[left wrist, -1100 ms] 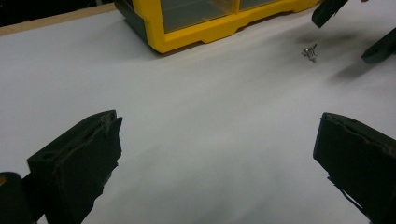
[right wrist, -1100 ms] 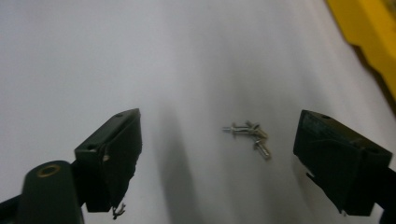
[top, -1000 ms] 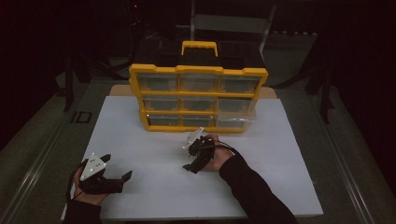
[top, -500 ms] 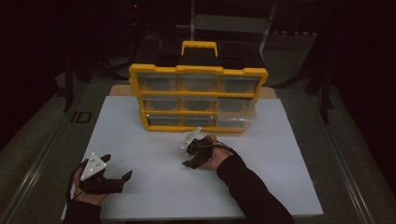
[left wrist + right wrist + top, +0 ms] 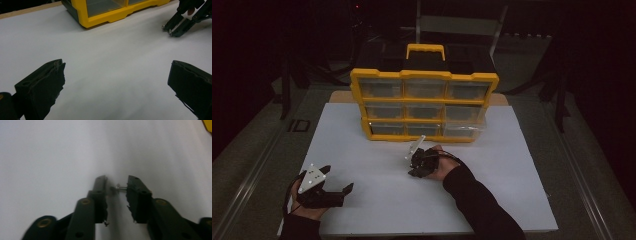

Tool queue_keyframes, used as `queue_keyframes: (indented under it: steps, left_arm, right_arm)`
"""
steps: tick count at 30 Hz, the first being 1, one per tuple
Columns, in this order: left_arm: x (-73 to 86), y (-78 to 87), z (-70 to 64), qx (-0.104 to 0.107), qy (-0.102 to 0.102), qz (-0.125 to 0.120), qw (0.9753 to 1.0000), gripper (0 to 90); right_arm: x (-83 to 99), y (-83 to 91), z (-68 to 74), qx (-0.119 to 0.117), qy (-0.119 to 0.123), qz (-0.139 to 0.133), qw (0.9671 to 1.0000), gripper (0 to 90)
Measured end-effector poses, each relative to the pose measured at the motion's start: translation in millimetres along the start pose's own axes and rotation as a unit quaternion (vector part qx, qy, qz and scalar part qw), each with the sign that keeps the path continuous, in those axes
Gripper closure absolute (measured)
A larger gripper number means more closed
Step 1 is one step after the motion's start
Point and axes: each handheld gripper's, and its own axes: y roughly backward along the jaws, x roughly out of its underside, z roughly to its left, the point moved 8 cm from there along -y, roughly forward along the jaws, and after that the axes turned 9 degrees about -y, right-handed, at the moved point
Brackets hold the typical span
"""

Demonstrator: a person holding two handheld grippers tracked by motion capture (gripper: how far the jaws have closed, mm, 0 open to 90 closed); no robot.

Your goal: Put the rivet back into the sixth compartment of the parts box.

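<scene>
I am resting the left gripper at the lower left of the high view, jaws spread wide and empty over the white board. Its position is matching the earlier frames.

At frame center I am holding the right gripper low over the board. Across the last second it has been drifting slightly toward the left and tilting down. In the right gripper view, its jaws are nearly closed on a small screw, pinched crosswise at the tips. I am judging the pick as secured, transfer pending.

Farther up, the yellow organizer is standing with its lower right drawer pulled out, the likely destination.
</scene>
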Motion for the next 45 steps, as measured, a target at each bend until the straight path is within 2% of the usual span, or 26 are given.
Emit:
queue_keyframes:
  steps: [1, 4, 8, 9, 10, 13, 14, 27, 32, 33, 35, 45]
  left_arm:
    - [0.1, 0.0, 0.0, 0.0, 0.0, 0.0, 1.0, 1.5]
    - [0.3, 0.0, 0.0, 0.0, 0.0, 0.001, 1.0, 1.5]
    - [0.3, -0.1, -0.1, 0.0, 0.001, 0.001, 1.0, 1.5]
    - [0.3, -0.2, -0.1, 0.0, 0.001, 0.001, 1.0, 1.5]
    - [0.4, -0.2, -0.1, 0.0, 0.0, 0.001, 1.0, 1.5]
    - [0.5, -0.3, -0.2, 0.001, -0.001, 0.002, 1.0, 1.5]
    - [0.5, -0.4, -0.4, 0.001, -0.001, 0.002, 1.0, 1.5]
    - [0.7, -0.5, -0.3, 0.001, 0.0, 0.003, 1.0, 1.5]
    - [0.7, -0.3, -0.5, 0.001, -0.001, 0.003, 1.0, 1.5]
    - [0.7, -0.4, -0.5, 0.001, -0.001, 0.003, 1.0, 1.5]
    - [0.7, -0.2, -0.4, 0.0, 0.0, 0.003, 1.0, 1.5]
    - [0.9, -0.4, -0.5, 0.001, -0.001, 0.003, 1.0, 1.5]
  right_arm:
    - [2.0, 1.4, 1.8, 0.0, -0.017, 0.011, 0.9998, 76.2]
    - [2.2, 1.8, 1.2, 0.0, -0.021, 0.014, 0.9997, 79.3]
    - [2.1, 2.4, 1.6, 0.004, -0.017, 0.019, 0.9997, 79.7]
    - [0.1, 1.3, -0.4, 0.004, 0.002, 0.01, 0.9999, 79.7]
    - [0.3, 1.8, -0.6, 0.006, 0.005, 0.01, 0.9999, 79.7]
    - [1.1, 3.5, 0.3, 0.007, 0.003, 0.011, 0.9999, 79.7]
    - [-0.2, 7.2, 0.3, 0.007, 0.004, 0.004, 1.0, 79.7]
    - [-2.0, 38.6, -0.2, 0.005, -0.002, -0.018, 0.9998, 79.7]
    - [-4.5, 53.4, 3.3, 0.005, 0.003, -0.023, 0.9997, 79.6]
    - [-6.0, 56.3, 3.2, 0.005, 0.009, -0.029, 0.9995, 79.6]
    - [-7.5, 62.7, 4.2, 0.003, 0.007, -0.037, 0.9993, 79.6]
    - [-11.4, 93.5, 4.2, 0.011, 0.005, -0.049, 0.9987, 79.6]
